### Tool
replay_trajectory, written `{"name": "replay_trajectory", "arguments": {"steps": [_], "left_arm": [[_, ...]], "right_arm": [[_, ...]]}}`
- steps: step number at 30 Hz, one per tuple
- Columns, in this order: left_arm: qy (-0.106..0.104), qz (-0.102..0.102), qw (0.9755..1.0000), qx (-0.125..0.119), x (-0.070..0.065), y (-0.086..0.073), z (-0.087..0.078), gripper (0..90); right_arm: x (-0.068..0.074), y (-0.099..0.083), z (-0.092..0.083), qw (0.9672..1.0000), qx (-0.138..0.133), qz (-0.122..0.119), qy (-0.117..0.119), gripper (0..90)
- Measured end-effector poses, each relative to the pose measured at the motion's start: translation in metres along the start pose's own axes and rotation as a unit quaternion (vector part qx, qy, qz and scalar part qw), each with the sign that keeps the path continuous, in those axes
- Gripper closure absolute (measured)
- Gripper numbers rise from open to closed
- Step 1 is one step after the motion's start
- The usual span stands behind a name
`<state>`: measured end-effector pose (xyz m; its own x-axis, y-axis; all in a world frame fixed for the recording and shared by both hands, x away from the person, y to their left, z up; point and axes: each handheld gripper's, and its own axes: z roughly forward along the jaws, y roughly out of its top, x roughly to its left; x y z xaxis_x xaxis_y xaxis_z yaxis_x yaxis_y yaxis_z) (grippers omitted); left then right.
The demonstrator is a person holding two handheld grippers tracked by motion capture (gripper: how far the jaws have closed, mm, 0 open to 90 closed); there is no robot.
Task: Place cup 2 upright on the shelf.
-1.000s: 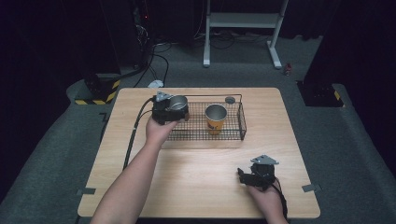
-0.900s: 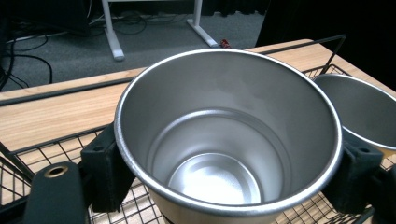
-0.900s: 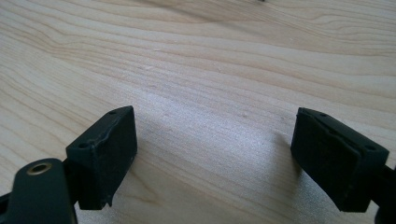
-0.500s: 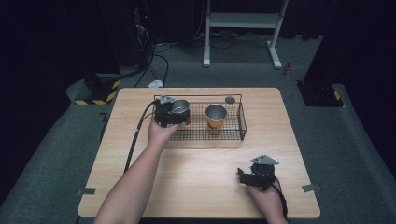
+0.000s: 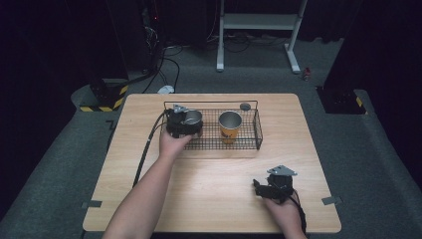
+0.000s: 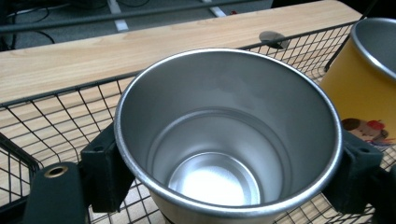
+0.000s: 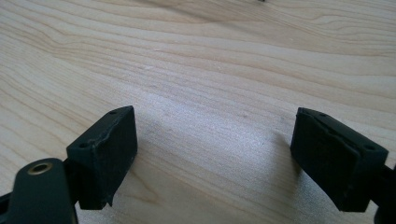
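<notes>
An empty steel cup (image 5: 192, 117) (image 6: 229, 140) stands upright at the left end of a black wire basket (image 5: 258, 130) (image 6: 46, 116). My left gripper (image 5: 183, 124) (image 6: 229, 175) is shut on the steel cup, one jaw on each side of it just under the rim. Whether the cup rests on the basket floor I cannot tell. A yellow cup (image 5: 230, 126) (image 6: 369, 84) with a steel inside stands upright in the basket to the right of it. My right gripper (image 5: 258, 187) (image 7: 215, 154) lies low over the bare wood near the front right, open and holding nothing.
A small dark round disc (image 5: 245, 106) (image 6: 273, 38) lies on the wooden table (image 5: 214, 199) just behind the basket. The left gripper's cable (image 5: 147, 149) trails over the table's left side. A white stand (image 5: 259, 22) is on the floor beyond.
My left gripper with the steel cup has shifted slightly down and toward me in the basket. The right gripper has not moved.
</notes>
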<state>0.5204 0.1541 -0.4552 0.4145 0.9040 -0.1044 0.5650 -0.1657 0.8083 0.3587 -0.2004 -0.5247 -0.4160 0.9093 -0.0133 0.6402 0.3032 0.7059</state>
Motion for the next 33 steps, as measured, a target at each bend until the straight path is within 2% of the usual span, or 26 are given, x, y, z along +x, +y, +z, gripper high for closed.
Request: {"name": "replay_trajectory", "arguments": {"steps": [14,16,17,19,23,26,33], "left_arm": [[0.02,0.008,0.9992,0.033,-0.002,-0.008,0.009,18.7],[0.019,0.01,0.9991,0.036,-0.002,-0.009,0.009,18.7],[0.026,0.022,0.9986,0.039,-0.003,-0.01,0.011,18.7],[0.026,0.018,0.9987,0.04,-0.005,-0.011,0.011,18.7],[0.031,0.026,0.9982,0.045,-0.005,-0.013,0.013,18.7],[0.041,0.033,0.9975,0.048,-0.007,-0.013,0.014,18.7],[0.044,0.042,0.9964,0.059,-0.006,-0.014,0.014,18.6]], "right_arm": [[0.0,0.0,0.0,1.0,0.0,-0.001,0.0,14.7],[0.0,0.0,0.0,1.0,0.0,-0.001,0.0,14.7],[0.0,0.0,0.0,1.0,0.0,0.0,0.0,14.7],[0.0,0.0,0.0,1.0,0.0,-0.001,0.0,14.7],[0.0,0.0,0.0,1.0,0.0,0.0,0.0,14.6],[0.0,0.0,0.0,1.0,0.0,-0.001,0.0,14.7],[0.0,0.0,0.0,1.0,0.0,0.0,0.0,14.6]]}}
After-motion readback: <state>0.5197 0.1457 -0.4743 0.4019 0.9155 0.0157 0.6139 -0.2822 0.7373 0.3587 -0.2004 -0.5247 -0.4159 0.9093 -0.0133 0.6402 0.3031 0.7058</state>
